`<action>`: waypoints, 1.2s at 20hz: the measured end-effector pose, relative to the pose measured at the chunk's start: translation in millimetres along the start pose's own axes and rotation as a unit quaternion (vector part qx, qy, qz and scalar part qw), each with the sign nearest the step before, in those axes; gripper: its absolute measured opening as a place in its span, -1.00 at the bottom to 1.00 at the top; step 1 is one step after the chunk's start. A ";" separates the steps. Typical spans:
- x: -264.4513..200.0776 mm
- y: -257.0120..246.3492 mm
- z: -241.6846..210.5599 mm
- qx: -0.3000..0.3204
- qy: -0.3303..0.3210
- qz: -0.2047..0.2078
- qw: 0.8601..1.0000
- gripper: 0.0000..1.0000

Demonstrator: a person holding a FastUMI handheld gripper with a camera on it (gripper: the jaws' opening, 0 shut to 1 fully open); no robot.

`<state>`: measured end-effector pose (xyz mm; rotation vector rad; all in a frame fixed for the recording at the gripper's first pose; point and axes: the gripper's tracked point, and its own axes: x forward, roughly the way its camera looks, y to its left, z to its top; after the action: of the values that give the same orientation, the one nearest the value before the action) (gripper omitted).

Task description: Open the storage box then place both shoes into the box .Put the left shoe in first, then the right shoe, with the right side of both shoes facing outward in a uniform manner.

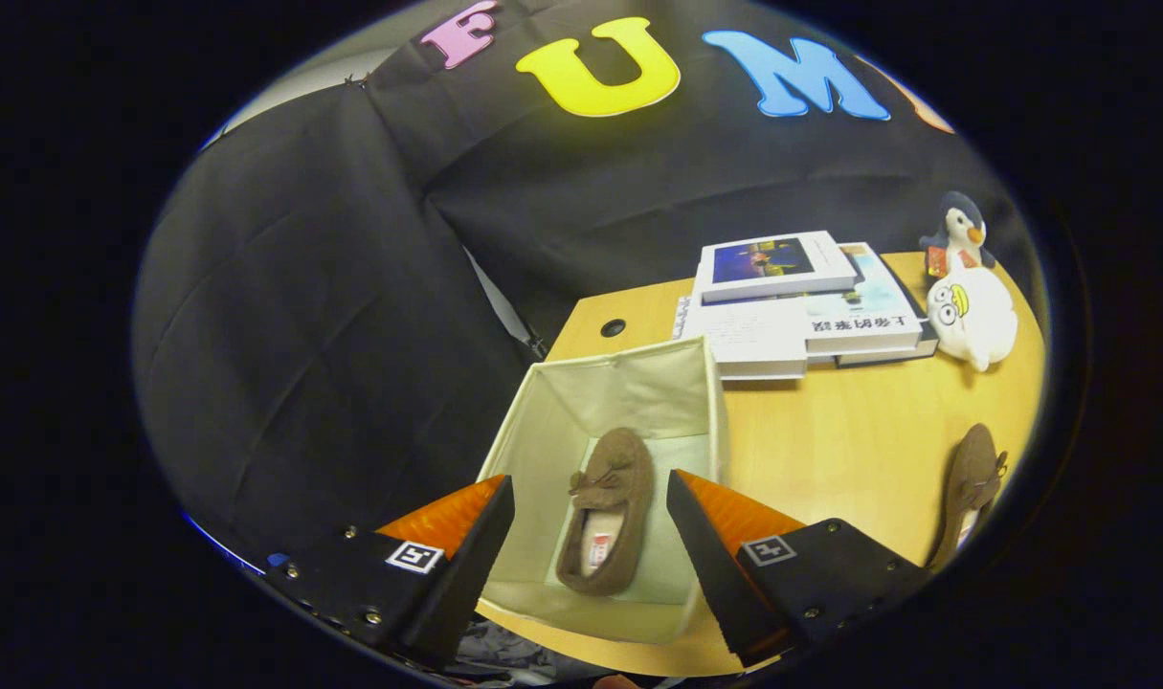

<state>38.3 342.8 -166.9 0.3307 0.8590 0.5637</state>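
One brown shoe (pixel 608 512) is seen lying inside the open cream storage box (pixel 629 383) on the wooden table (pixel 849 450), framed between the spread fingers of the gripper (pixel 591 507), which is held open above the box and grips nothing. A second brown shoe (pixel 969 493) is left on the table at about three o'clock from the box, well apart from it. Stacked books (pixel 801 306) and a plush penguin (pixel 969 297) are placed beyond, at about one o'clock.

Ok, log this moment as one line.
tongs open above storage box | one shoe inside | other shoe on table
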 end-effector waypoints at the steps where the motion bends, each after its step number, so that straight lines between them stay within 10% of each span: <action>1: -6.5 -10.8 1.3 -0.006 -0.005 -0.008 1.000 0.95; 24: -131.5 -253.1 -33.0 -0.035 -0.016 -0.175 0.984 0.95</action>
<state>27.6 63.0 -230.0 0.1187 0.8405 0.2605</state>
